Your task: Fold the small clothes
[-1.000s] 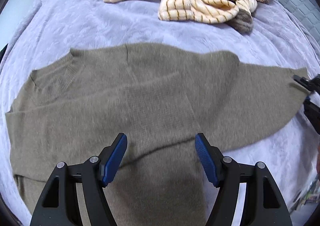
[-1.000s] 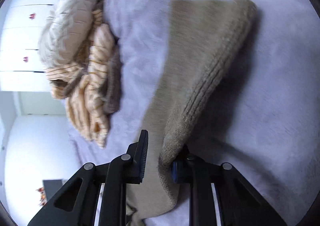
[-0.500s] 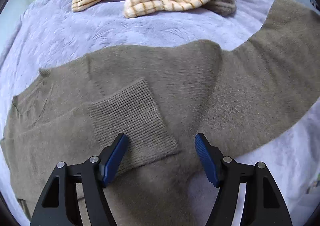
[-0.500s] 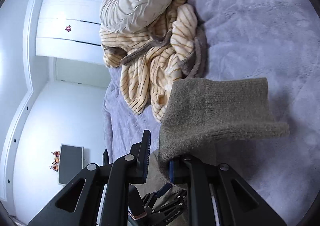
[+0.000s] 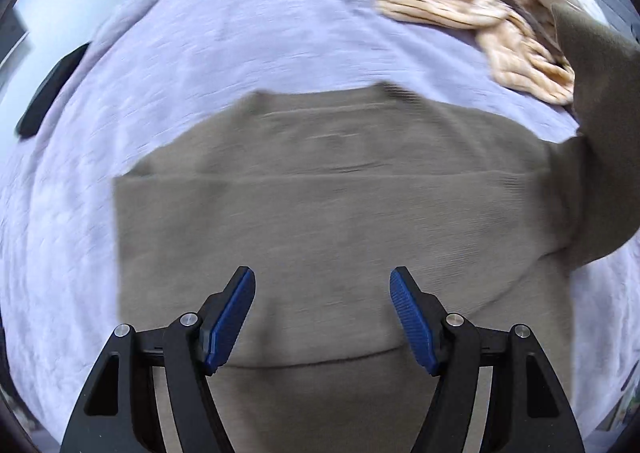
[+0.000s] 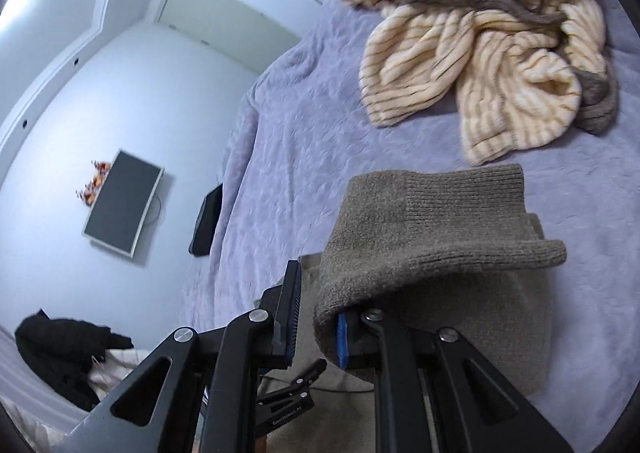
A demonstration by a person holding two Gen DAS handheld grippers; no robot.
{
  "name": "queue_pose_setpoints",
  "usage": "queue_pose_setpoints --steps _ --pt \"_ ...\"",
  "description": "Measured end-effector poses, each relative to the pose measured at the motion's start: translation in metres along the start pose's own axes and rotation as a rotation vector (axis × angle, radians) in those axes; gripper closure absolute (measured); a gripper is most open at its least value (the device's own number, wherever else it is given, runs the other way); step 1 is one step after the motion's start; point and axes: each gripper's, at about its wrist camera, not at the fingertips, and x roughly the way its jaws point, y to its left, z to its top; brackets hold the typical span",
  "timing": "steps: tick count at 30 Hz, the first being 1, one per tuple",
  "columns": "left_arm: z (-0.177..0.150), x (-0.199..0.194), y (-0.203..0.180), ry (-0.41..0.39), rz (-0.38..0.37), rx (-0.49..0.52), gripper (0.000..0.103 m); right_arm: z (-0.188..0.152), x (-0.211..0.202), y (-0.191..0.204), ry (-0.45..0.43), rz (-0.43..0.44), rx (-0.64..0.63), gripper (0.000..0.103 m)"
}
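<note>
Lying flat was one brown sweater [image 5: 340, 221], its one cuff [image 6: 440, 221] pinched by the right gripper [image 6: 316, 317] at three o'clock; the left gripper [image 5: 322, 313] hovered wide, tilted downward.

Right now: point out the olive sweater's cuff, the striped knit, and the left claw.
sweater cuff [image 6: 460, 209], right wrist view, ribbed end of the lifted sleeve.
striped knit [image 6: 480, 65], right wrist view, middle of the crumpled heap.
left claw [image 5: 322, 317], left wrist view, midway between the blue pads.

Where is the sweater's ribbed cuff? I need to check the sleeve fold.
In the right wrist view the ribbed cuff hangs from the right gripper, lifted above the purple blanket, below the striped garment.
</note>
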Motion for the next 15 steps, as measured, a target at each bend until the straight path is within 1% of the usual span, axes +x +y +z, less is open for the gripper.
queue_pose_setpoints --steps 1,3,5,8,9,11,12,13,14,15 --pt "-0.005 0.001 0.02 0.008 0.019 -0.027 0.032 -0.006 0.012 0.007 0.021 -0.003 -0.016 0.086" --pt "-0.014 0.002 0.055 0.024 0.046 -0.072 0.032 -0.023 0.053 0.029 0.087 -0.018 -0.066 0.086" --pt "-0.022 0.004 0.085 0.033 0.064 -0.108 0.032 -0.045 0.098 0.048 0.165 -0.064 -0.137 0.086" --pt "-0.034 0.011 0.119 0.048 0.096 -0.123 0.032 -0.082 0.161 0.067 0.287 -0.171 -0.258 0.086" --pt "-0.038 0.016 0.129 0.066 0.102 -0.128 0.032 -0.093 0.178 0.069 0.323 -0.214 -0.296 0.083" --pt "-0.046 0.025 0.143 0.095 0.089 -0.152 0.032 -0.116 0.201 0.071 0.382 -0.282 -0.352 0.079" --pt "-0.049 0.027 0.148 0.097 0.073 -0.167 0.032 -0.128 0.214 0.071 0.42 -0.323 -0.374 0.073" --pt "-0.052 0.027 0.151 0.095 0.057 -0.174 0.032 -0.138 0.222 0.068 0.449 -0.344 -0.38 0.063" --pt "-0.054 0.028 0.153 0.093 0.045 -0.176 0.032 -0.14 0.228 0.063 0.466 -0.348 -0.374 0.056" --pt "-0.057 0.026 0.156 0.09 0.039 -0.173 0.032 -0.147 0.229 0.06 0.478 -0.347 -0.363 0.045"
